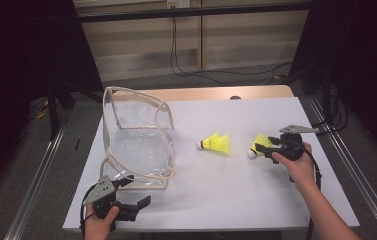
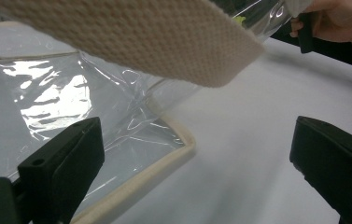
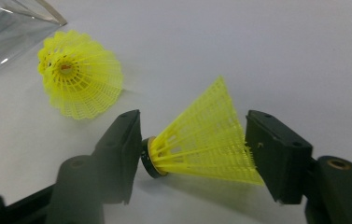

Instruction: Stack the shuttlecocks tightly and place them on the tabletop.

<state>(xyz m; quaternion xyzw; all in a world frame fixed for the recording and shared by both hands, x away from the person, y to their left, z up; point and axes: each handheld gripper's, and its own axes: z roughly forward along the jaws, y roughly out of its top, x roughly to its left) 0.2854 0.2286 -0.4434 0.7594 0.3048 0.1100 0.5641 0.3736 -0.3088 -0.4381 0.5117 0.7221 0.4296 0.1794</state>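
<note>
Grasps the right shuttlecock (image 3: 201, 140) lengthwise in the right gripper (image 3: 192, 140), one finger against the cork tip and the other against the rim of the skirt. Looks a light hold, likely to spare the thin plastic ribs from crushing. Finds that shuttlecock low on the white worktop (image 1: 226, 190), at its right side, well apart from the clear bag (image 1: 136, 145). Shows the second shuttlecock (image 1: 216, 144) lying on its side between the first one and the bag, untouched, probably for a later turn. Shows the bag standing at the left, its cream trim propping the mouth open, seemingly so that a thing can be dropped in. Holds the left gripper (image 2: 192, 140) near the bag's front corner with fingers released and wide apart, nothing between them, the woven handle (image 2: 141, 42) hanging just above. Seems posted there to steady or spread the bag. Calls next, by the look of it, for a lift and a carry leftward to the bag's mouth, with care lest the shuttlecock pivot out of so narrow a hold.
</note>
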